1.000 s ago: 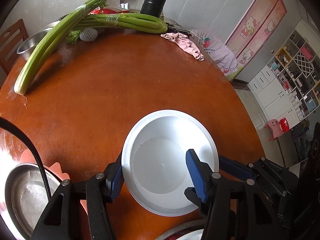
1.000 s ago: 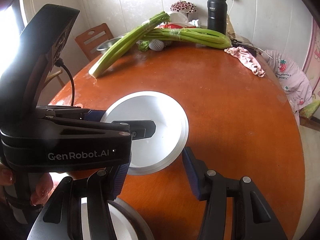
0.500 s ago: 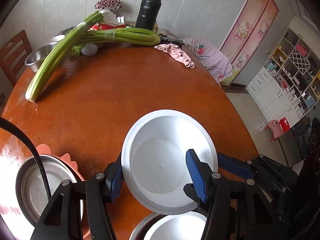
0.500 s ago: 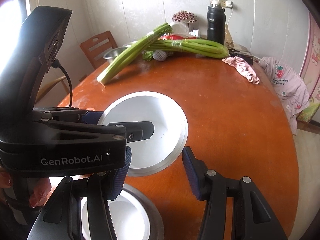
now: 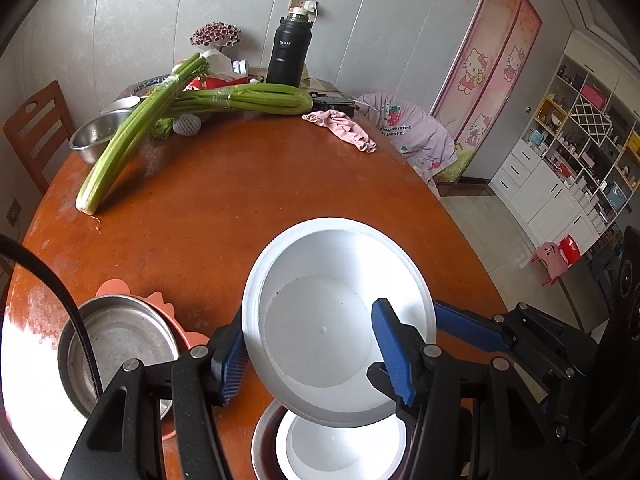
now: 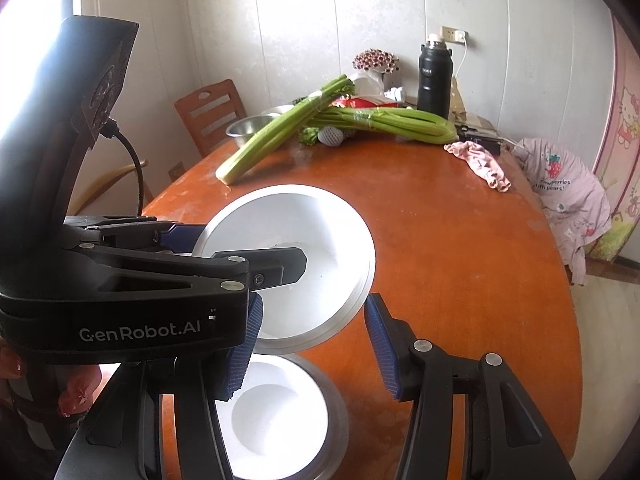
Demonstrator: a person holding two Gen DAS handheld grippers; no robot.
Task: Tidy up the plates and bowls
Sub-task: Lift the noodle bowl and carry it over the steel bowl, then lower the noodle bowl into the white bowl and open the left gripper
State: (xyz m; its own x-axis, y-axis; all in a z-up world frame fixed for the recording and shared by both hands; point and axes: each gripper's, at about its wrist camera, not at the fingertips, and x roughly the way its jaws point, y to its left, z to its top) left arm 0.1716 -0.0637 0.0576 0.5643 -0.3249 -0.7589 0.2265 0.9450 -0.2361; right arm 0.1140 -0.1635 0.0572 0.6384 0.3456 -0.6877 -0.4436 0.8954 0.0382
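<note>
My left gripper (image 5: 312,360) is shut on a white plate (image 5: 336,312), one finger under its rim and one inside, and holds it tilted above the table. The plate also shows in the right wrist view (image 6: 304,256). Below it stands a white bowl (image 5: 344,448) inside a steel dish (image 6: 332,408), seen in the right wrist view as well (image 6: 276,412). My right gripper (image 6: 312,344) is open and empty, just right of the left gripper and above the bowl. A steel bowl (image 5: 116,344) on a pink plate (image 5: 116,286) sits at the near left.
On the round orange table (image 5: 240,184), celery bunches (image 5: 240,98), a steel basin (image 5: 96,136), a black flask (image 5: 288,54) and a pink cloth (image 5: 344,128) lie at the far side. A wooden chair (image 5: 32,132) stands at the left.
The left gripper lifted the white plate and drew it back toward the near edge. The white bowl in the steel dish has come into view beneath it. The right gripper rose too.
</note>
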